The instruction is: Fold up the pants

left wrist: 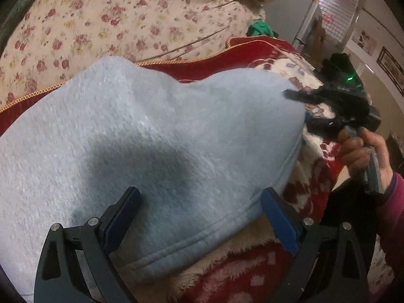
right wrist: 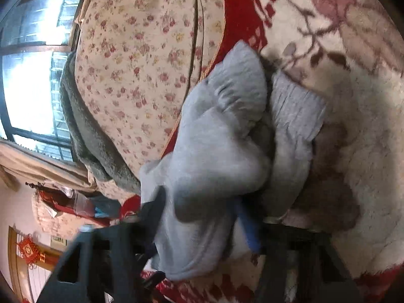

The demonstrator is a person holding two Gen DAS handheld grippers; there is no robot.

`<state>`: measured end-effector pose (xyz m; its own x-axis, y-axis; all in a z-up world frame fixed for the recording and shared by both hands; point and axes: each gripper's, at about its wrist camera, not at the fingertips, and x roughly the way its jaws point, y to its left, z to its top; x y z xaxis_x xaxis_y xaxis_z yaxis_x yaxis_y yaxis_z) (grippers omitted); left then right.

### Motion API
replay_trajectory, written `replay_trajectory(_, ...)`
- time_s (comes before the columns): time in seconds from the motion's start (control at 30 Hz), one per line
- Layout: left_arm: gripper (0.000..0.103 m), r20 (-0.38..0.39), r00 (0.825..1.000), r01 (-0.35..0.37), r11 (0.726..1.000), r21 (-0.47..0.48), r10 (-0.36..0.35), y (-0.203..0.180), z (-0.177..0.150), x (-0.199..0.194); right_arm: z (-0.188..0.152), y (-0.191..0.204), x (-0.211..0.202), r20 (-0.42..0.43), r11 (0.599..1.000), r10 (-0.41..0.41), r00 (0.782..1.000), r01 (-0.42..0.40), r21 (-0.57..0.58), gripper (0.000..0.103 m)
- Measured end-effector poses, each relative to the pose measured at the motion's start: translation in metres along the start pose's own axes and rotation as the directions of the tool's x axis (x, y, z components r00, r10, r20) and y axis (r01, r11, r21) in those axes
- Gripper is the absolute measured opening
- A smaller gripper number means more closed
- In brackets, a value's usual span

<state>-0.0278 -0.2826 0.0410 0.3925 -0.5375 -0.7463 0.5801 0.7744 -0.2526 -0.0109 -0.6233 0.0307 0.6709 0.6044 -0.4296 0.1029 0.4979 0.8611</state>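
A plush red-and-cream patterned blanket [left wrist: 255, 275] covers the bed, and everything here is placed against it. At its far left edge, beyond a gold cord trim, lies a cream quilt printed with small red roses [left wrist: 106, 20]; in the right wrist view a grey fleecy throw [right wrist: 83, 136] lies beyond that quilt, towards a bright barred window [right wrist: 32, 80].

The pale blue-grey fleece pants [left wrist: 141, 136] lie on the blanket, spread wide across the middle of the left wrist view, a stitched hem running along their near edge.

The left hand-held gripper [left wrist: 199, 217] hovers over that hem with its blue-padded jaws standing wide apart. The fabric passes between and under them, but neither pad presses on it.

Further right on the blanket, at the right-hand edge of the pants, the right hand-held gripper [left wrist: 301, 107] has its black fingers at the cloth. A bare hand [left wrist: 363, 156] in a magenta sleeve [left wrist: 394, 214] holds its handle, out past the blanket's right edge. From its own camera, a bunched, raised fold of the pants [right wrist: 217, 156] fills the gap between the jaws, with the blue pad [right wrist: 248, 229] against the fabric on the right side and the dark finger against it on the left, so it grips the pants. The picture is blurred there.
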Motion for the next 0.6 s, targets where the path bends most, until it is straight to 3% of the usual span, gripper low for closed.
replay_trajectory(0.13,0.096,-0.014,1.000,-0.018,1.000,0.006,0.018,-0.003,0.004,0.006,0.007,0.027,-0.015,0.062,0.990,-0.033,0.998,0.041,-0.138,0.016)
replay_trajectory(0.23,0.096,-0.020,1.000,-0.019,1.000,-0.005,0.019,-0.003,0.005,0.009,0.006,0.057,-0.022,0.109,0.953,-0.104,0.989,0.130,-0.274,0.013)
replay_trajectory(0.3,0.096,-0.018,1.000,-0.015,1.000,-0.013,0.015,-0.002,0.006,0.009,-0.001,0.078,-0.030,0.155,0.901,-0.161,0.975,0.210,-0.381,0.012)
replay_trajectory(0.37,0.096,-0.023,1.000,-0.013,1.000,-0.014,0.013,-0.002,0.006,0.009,-0.018,0.097,-0.027,0.217,0.788,-0.299,0.929,0.369,-0.493,0.012)
replay_trajectory(0.43,0.096,-0.028,0.999,-0.023,1.000,-0.005,0.023,-0.004,0.006,0.012,-0.031,0.096,-0.018,0.243,0.692,-0.410,0.879,0.474,-0.545,0.012)
replay_trajectory(0.47,0.096,-0.029,0.999,-0.030,1.000,0.001,0.030,-0.005,0.006,0.013,-0.031,0.082,-0.011,0.223,0.679,-0.470,0.854,0.511,-0.527,0.012)
replay_trajectory(0.5,0.096,-0.028,0.999,-0.036,0.999,0.010,0.037,-0.007,0.005,0.014,-0.028,0.066,-0.007,0.184,0.699,-0.500,0.846,0.520,-0.491,0.012)
replay_trajectory(0.6,0.096,-0.022,1.000,-0.019,1.000,0.005,0.019,-0.007,0.005,0.010,-0.028,0.033,-0.008,0.105,0.758,-0.500,0.859,0.493,-0.427,0.012)
